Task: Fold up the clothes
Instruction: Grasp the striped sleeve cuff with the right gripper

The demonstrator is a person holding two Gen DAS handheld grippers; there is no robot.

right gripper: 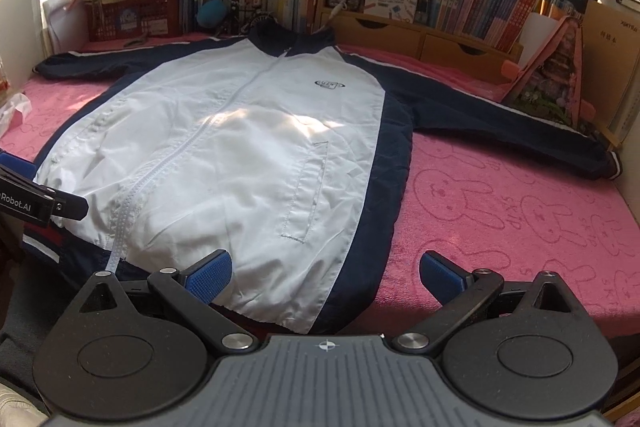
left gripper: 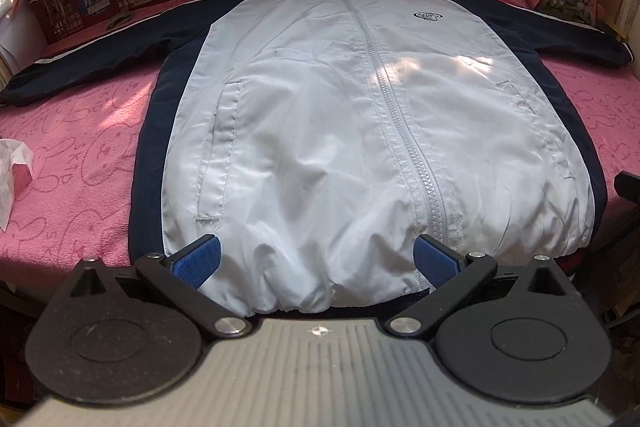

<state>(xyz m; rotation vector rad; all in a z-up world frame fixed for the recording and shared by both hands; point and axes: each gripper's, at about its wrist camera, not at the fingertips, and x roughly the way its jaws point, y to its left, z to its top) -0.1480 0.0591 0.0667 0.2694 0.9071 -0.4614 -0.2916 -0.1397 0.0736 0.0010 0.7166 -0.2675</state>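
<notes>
We find the jacket (left gripper: pixel 320 107) lying flat, zipped and face up on the pink cover (left gripper: pixel 80 147), sleeves outstretched, with no fold made. The left gripper (left gripper: pixel 316 261) and right gripper (right gripper: pixel 326 273) hang at the near hem, jaws spread, holding nothing. All folding remains.

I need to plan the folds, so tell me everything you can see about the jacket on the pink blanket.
The jacket lies face up on the pink blanket, zipped shut, sleeves spread out to both sides. Its front is white, thin and lightly wrinkled; the collar, side panels and sleeves are navy with white stripes. There is a small chest logo and a slit pocket on each side. The gathered hem faces the cameras. Both grippers, left and right, hover open at the hem, not gripping it.
</notes>
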